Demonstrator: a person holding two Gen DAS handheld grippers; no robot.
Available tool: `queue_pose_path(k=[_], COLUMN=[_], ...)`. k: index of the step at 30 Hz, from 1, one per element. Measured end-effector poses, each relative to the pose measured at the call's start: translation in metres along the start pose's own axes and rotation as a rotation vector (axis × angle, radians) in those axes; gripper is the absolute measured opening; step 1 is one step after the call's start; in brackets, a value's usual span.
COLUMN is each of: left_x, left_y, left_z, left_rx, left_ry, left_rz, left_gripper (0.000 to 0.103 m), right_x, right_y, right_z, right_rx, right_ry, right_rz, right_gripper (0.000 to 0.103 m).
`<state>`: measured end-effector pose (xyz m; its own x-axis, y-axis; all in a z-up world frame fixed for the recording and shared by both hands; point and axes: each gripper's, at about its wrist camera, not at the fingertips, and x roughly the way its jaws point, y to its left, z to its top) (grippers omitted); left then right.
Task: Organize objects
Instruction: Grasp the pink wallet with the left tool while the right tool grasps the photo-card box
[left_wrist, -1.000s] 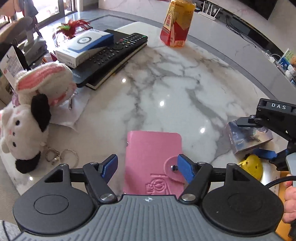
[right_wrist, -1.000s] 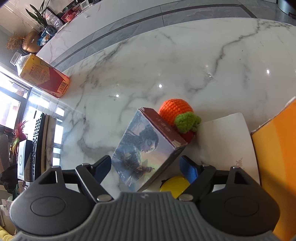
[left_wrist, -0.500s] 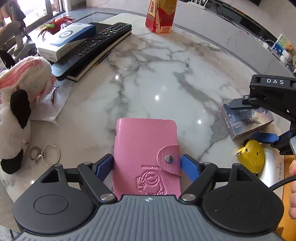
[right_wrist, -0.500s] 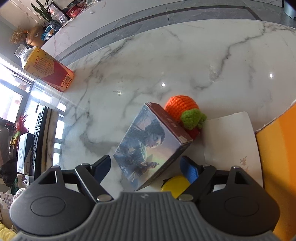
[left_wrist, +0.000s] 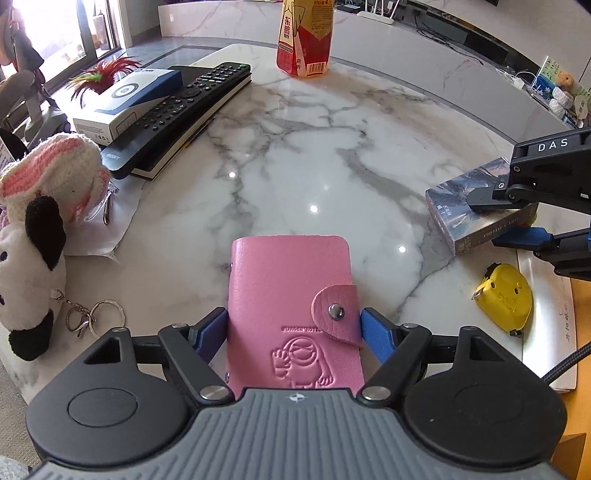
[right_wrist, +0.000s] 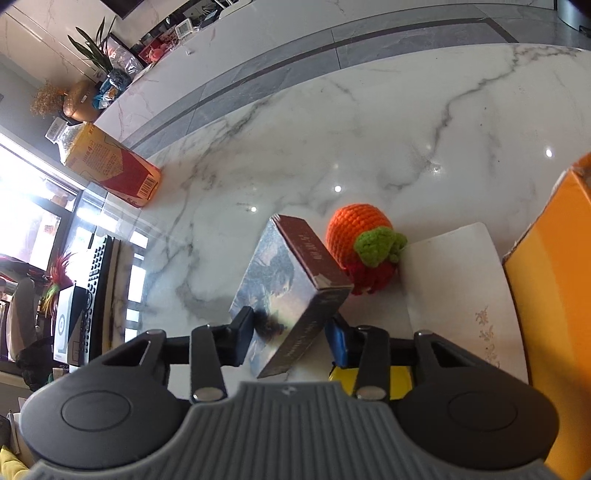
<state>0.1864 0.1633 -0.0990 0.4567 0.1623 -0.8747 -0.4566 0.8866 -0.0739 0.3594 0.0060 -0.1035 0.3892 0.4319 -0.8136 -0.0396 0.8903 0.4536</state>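
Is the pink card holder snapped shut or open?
Shut. The pink card holder has its strap folded over the front cover, with the metal snap pressed down; it sits between the fingers of the left hand-held gripper.

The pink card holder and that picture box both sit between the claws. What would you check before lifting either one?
1. Left gripper grip on the pink card holder: fingers flank both long edges and seem to touch; ok.
2. Card holder's snap flap closed: ok.
3. Right gripper grip on the picture box: fingers press both faces near one end; ok.
4. Box sits level in that grip: not ok, it is tilted.
5. Crochet orange free of the box: cannot tell, they sit very close.
6. Yellow tape measure free of the right gripper: cannot tell, it lies just under it.
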Motion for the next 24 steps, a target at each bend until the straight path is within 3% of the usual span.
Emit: queue_pose_path(k=[6,13,18,22,24], left_x=[-0.004,-0.009,-0.010,-0.010,-0.009], left_y=[0.006,0.006,0.003,0.003,0.004], left_z=[-0.004,-0.014,-0.017,-0.017,-0.016], left_rx=[-0.024,0.005,0.014,0.008,0.003], left_ry=[0.006,0.042,0.043,0.048,0.051], left_rz=[-0.048,-0.079,-0.059,-0.057,-0.060], left_gripper=[0.089,0.090,0.090,0.091,0.091], right_x=[-0.013,-0.031,-0.054,-0.066,-0.066], right_y=[0.000,0.009,0.018,0.022,0.033], right_z=[-0.008,-0.024,-0.046,-0.049,-0.051], right_rx=[0.010,-0.083,-0.274,-0.344,-0.439], right_ry=[-0.015,0.019,0.032,0.142,0.212], right_rz=[0.049,0.005,-0.056,-0.047,-0.071], right_gripper=[0.030,0.025,0.024,0.024,0.024])
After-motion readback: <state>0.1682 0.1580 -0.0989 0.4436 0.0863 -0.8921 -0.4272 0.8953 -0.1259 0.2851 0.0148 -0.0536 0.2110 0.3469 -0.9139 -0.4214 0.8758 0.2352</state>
